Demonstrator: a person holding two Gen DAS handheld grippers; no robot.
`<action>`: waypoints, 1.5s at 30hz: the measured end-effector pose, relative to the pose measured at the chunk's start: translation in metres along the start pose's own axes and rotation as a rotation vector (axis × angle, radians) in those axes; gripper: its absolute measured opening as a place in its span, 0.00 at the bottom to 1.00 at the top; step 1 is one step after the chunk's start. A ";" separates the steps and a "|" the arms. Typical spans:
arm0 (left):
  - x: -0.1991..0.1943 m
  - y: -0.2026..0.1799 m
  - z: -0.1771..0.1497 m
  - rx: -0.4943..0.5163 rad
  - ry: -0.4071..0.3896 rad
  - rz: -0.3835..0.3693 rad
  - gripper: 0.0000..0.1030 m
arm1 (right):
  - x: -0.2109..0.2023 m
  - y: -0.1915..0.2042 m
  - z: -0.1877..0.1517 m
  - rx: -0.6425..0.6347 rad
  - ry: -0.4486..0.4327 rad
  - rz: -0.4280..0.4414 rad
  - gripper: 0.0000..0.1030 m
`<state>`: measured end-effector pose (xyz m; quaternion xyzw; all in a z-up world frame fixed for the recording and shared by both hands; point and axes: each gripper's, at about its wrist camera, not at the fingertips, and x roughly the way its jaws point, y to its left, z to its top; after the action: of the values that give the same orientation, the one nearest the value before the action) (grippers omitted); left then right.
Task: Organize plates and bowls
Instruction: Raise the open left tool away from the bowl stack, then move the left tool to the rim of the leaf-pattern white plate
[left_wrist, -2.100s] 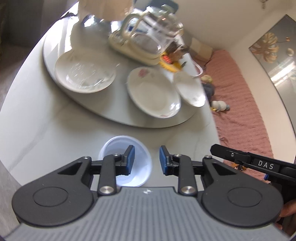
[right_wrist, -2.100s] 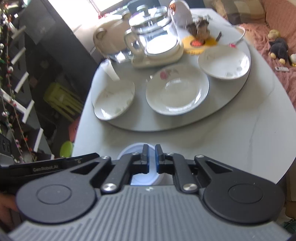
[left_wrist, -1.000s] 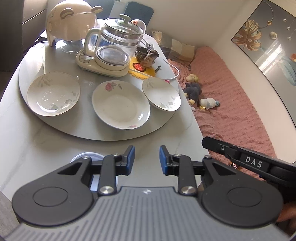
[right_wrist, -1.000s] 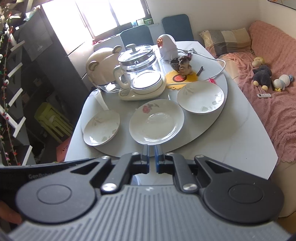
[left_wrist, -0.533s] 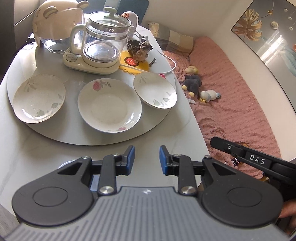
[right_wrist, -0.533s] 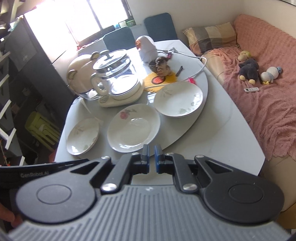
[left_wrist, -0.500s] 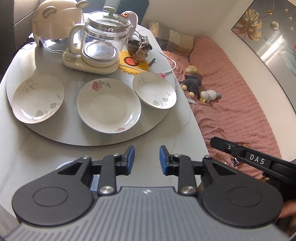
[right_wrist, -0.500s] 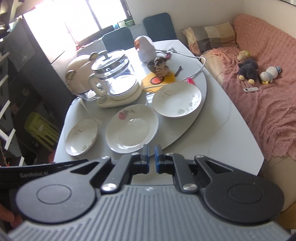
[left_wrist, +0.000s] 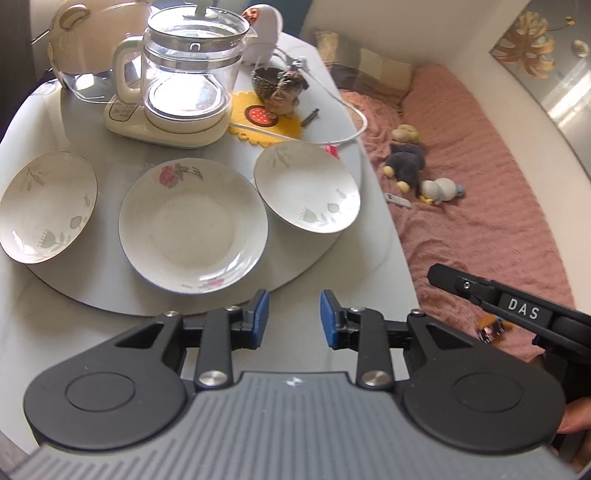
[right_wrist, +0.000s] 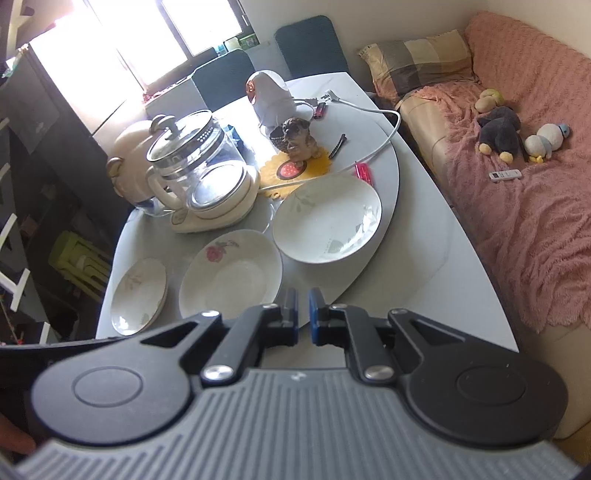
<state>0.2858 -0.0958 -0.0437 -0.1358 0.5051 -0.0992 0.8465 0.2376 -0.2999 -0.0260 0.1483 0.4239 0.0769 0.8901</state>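
Observation:
Three white dishes sit in a row on the grey turntable (left_wrist: 306, 258): a leaf-patterned bowl (left_wrist: 46, 208) on the left, a rose-patterned plate (left_wrist: 192, 229) in the middle, a second leaf-patterned bowl (left_wrist: 306, 192) on the right. The right wrist view shows the same left bowl (right_wrist: 138, 295), rose plate (right_wrist: 231, 275) and right bowl (right_wrist: 327, 218). My left gripper (left_wrist: 294, 319) hovers over the turntable's near edge, just in front of the rose plate; its jaws are opening with nothing between them. My right gripper (right_wrist: 303, 315) is shut and empty, above the near rim between the plate and the right bowl.
Behind the dishes stand a glass kettle (left_wrist: 188, 74) on its cream base, a cream bear-shaped appliance (left_wrist: 85, 40), a dog figurine (left_wrist: 284, 92) and a white cable (right_wrist: 391, 136). The table edge (right_wrist: 480, 280) drops to a pink-covered sofa (left_wrist: 480, 184) with plush toys on the right.
Both grippers have travelled toward the dishes, which look larger and sit further left in both views. The pale cup under the left gripper has left the picture.

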 end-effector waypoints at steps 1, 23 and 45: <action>0.005 -0.002 0.004 -0.013 -0.001 0.005 0.36 | 0.005 -0.005 0.005 -0.003 0.007 0.009 0.10; 0.127 -0.029 0.075 -0.182 0.026 0.165 0.39 | 0.123 -0.099 0.105 -0.164 0.159 0.106 0.10; 0.195 0.019 0.133 -0.174 0.030 0.171 0.39 | 0.215 -0.115 0.137 -0.128 0.210 0.165 0.39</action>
<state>0.4958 -0.1202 -0.1513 -0.1636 0.5343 0.0154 0.8292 0.4809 -0.3792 -0.1394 0.1167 0.4955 0.1921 0.8390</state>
